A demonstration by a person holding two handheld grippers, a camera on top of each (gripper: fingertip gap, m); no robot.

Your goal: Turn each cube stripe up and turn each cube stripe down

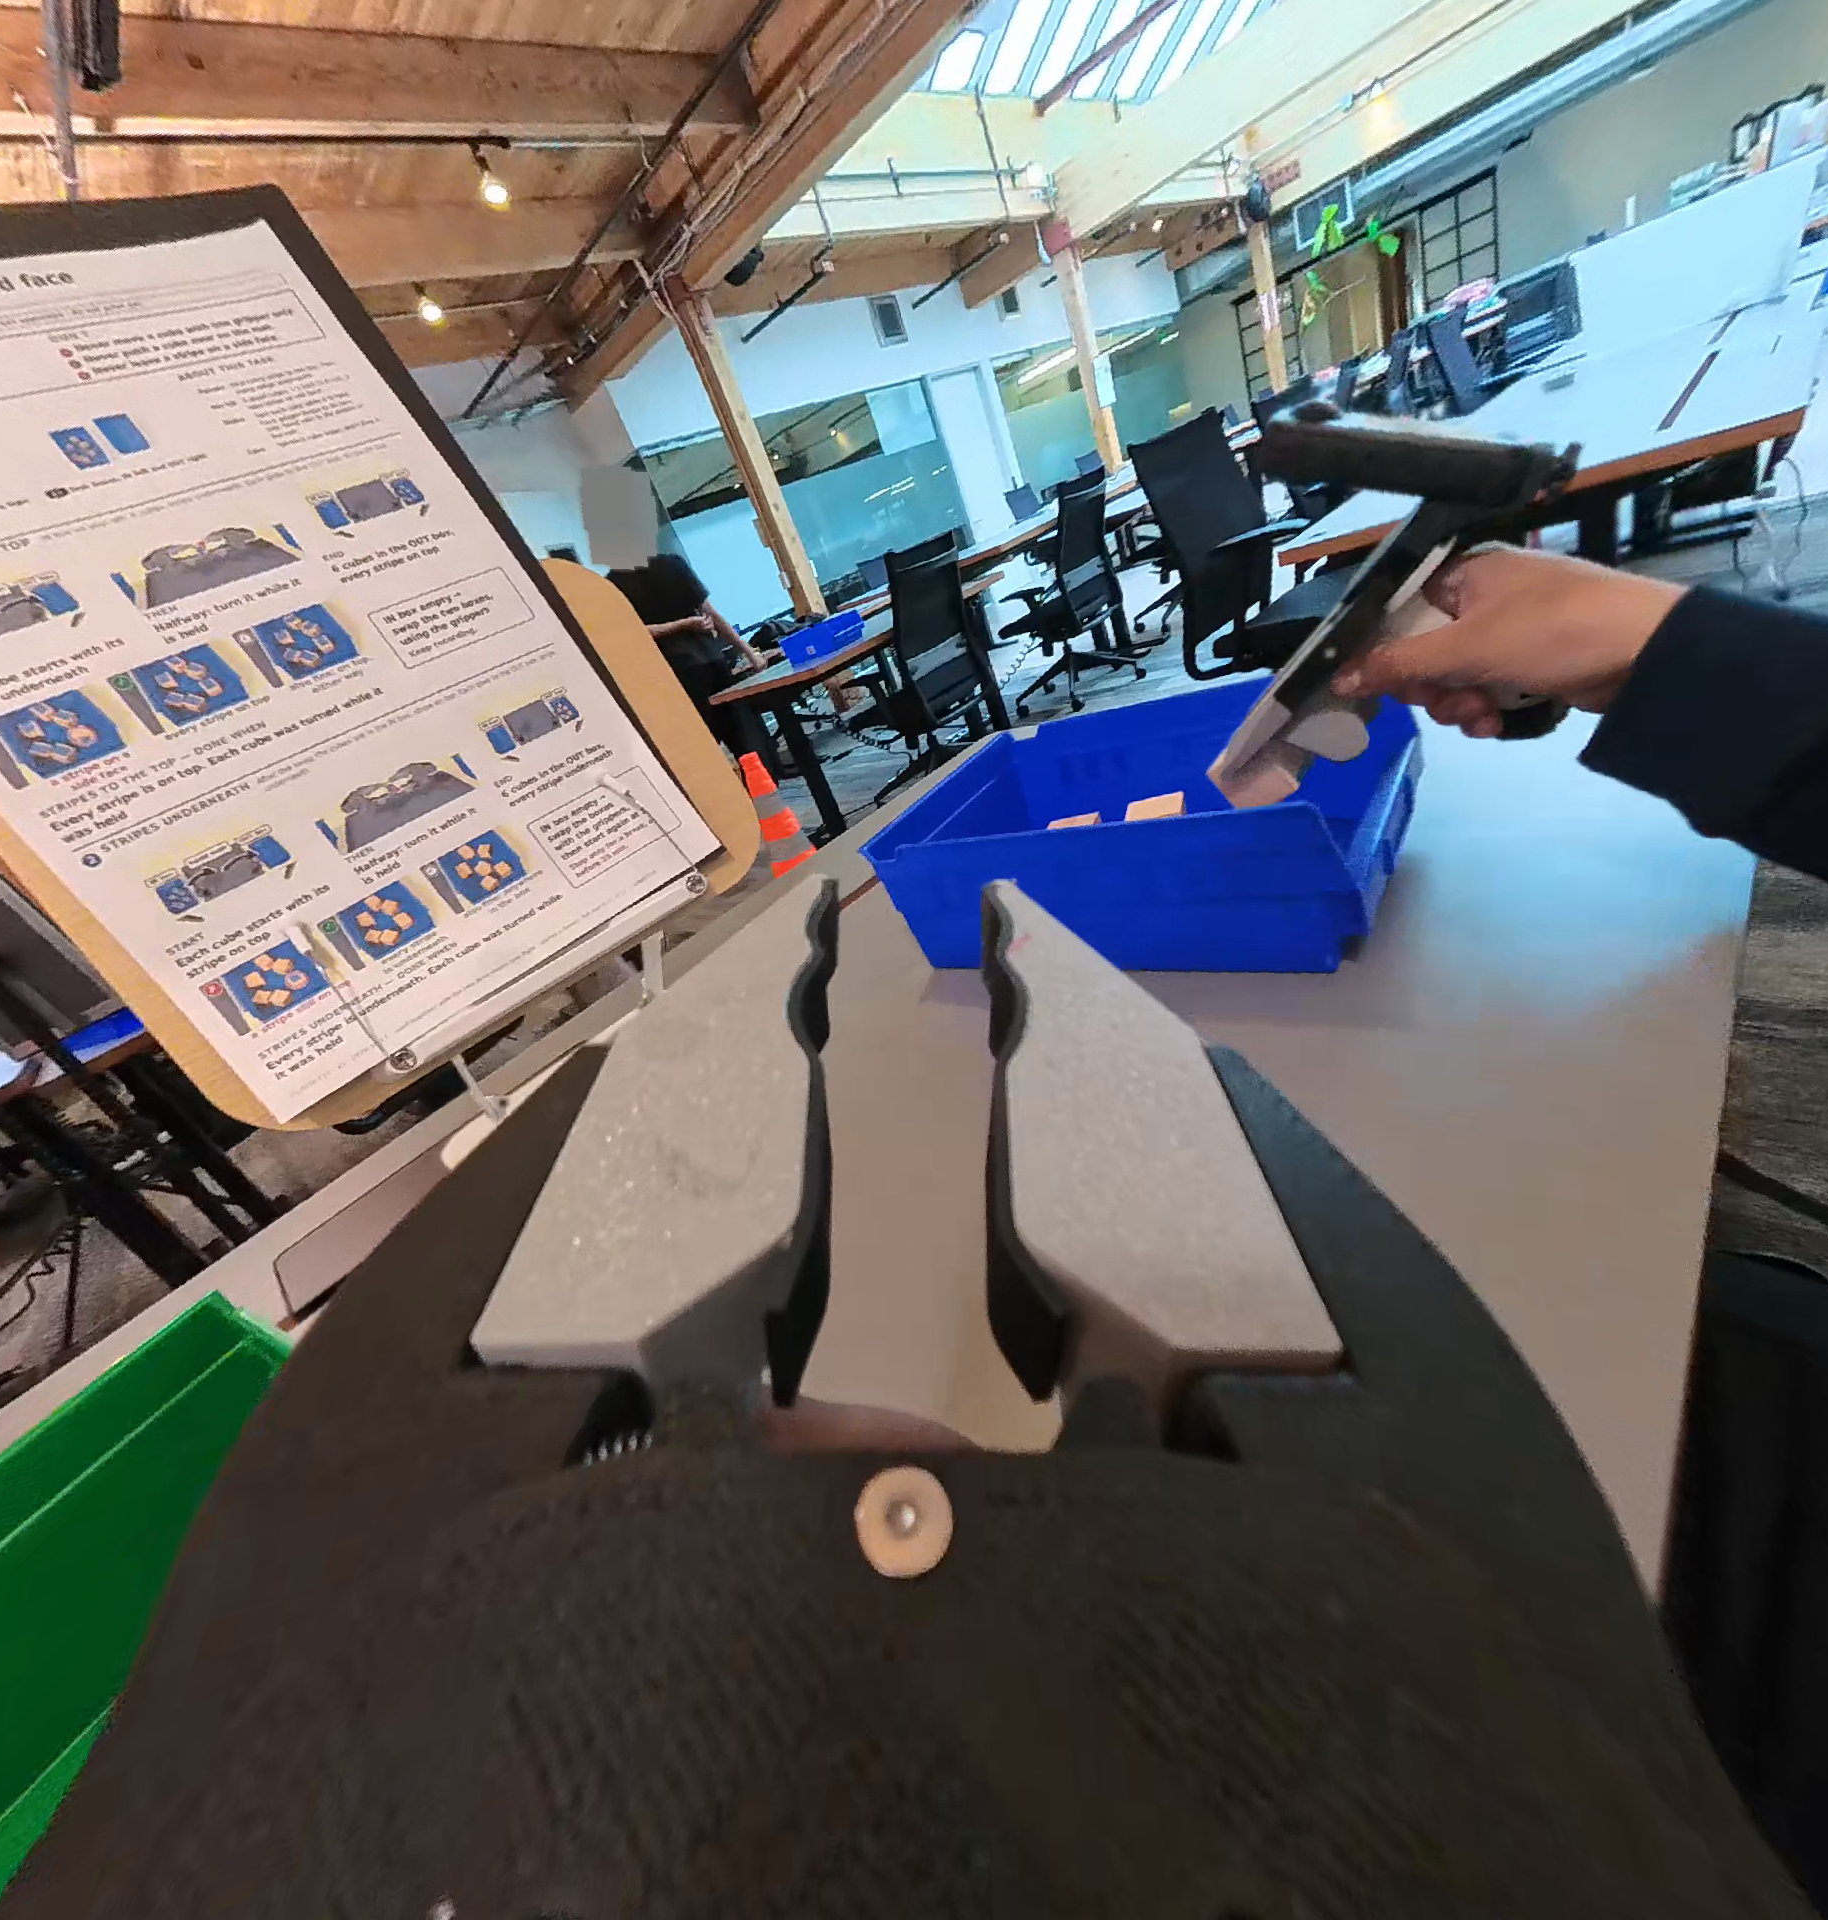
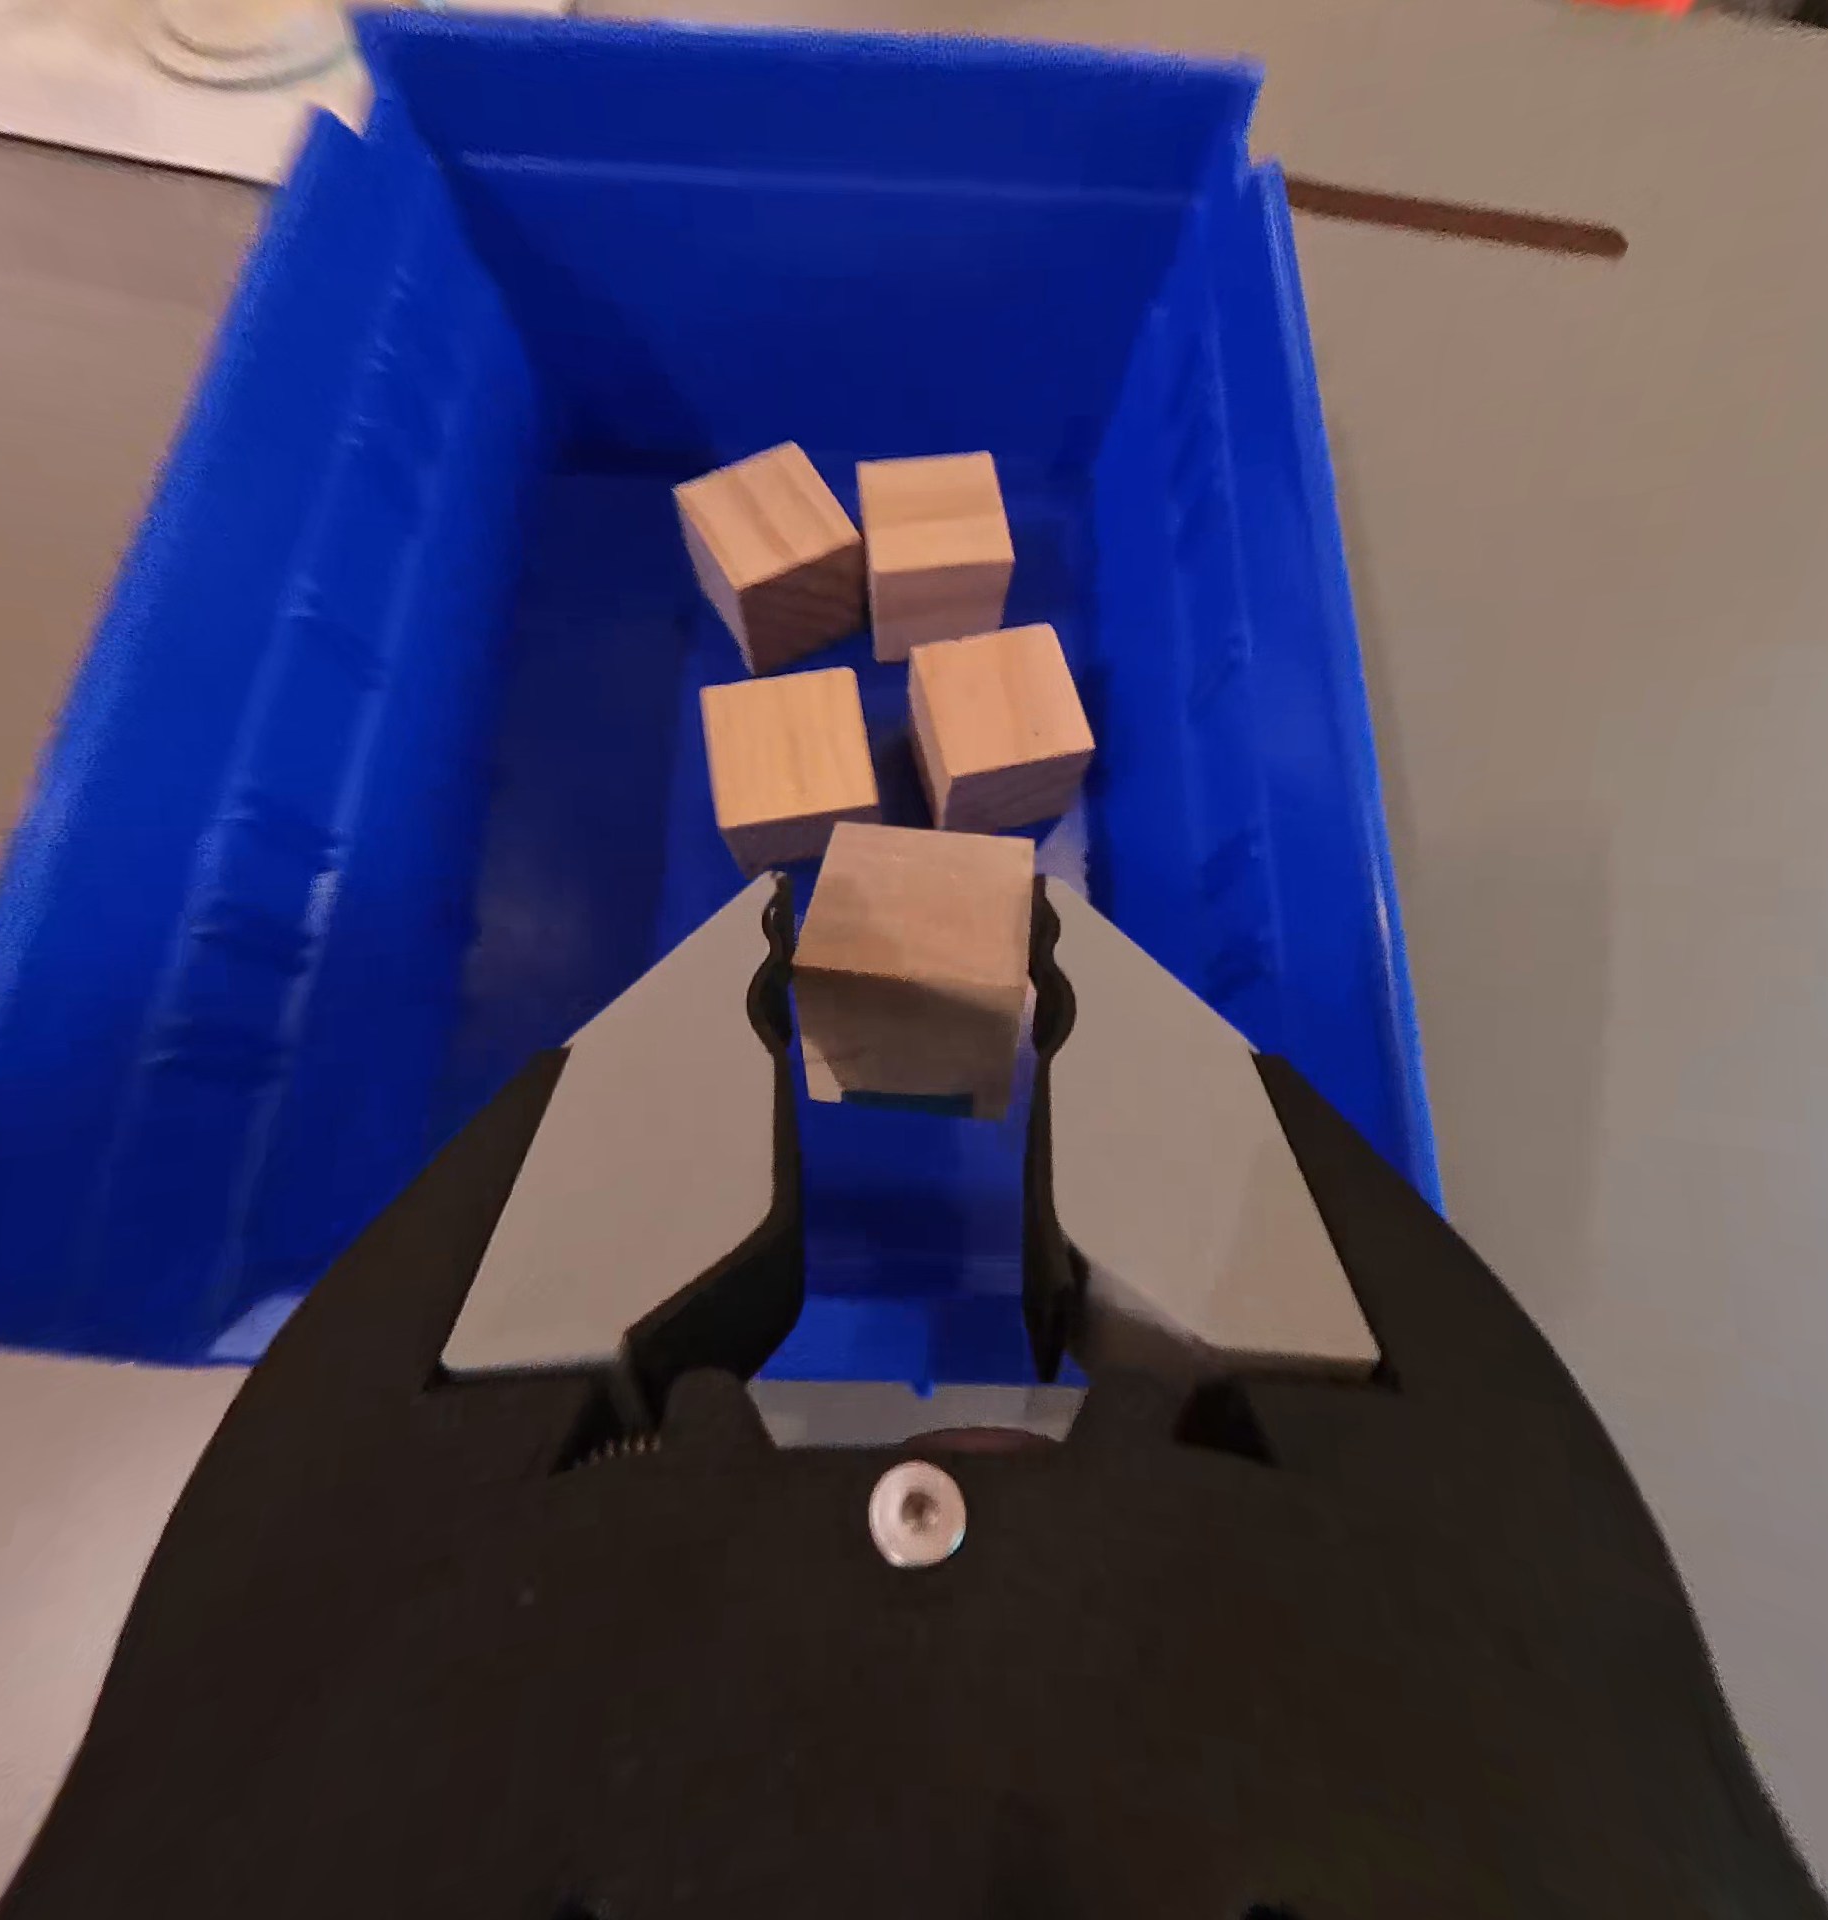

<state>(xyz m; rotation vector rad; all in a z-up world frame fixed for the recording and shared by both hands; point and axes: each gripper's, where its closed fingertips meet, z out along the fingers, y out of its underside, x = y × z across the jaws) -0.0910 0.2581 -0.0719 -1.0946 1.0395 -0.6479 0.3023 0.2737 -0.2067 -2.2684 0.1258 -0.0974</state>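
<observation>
over the blue bin (image 2: 297, 727), the right gripper (image 2: 910, 914) tilts down clamping a cube (image 2: 915, 935).

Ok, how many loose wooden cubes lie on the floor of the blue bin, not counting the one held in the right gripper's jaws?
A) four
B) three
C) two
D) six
A: the right wrist view shows four loose cubes on the blue bin floor, beyond the held cube in the right gripper.

The cubes (image 2: 790, 764) look like pale, matt wood with visible grain; the blue bin (image 2: 297, 790) is glossy ribbed plastic; the grey table (image 1: 1461, 1039) is smooth and matt.
</observation>
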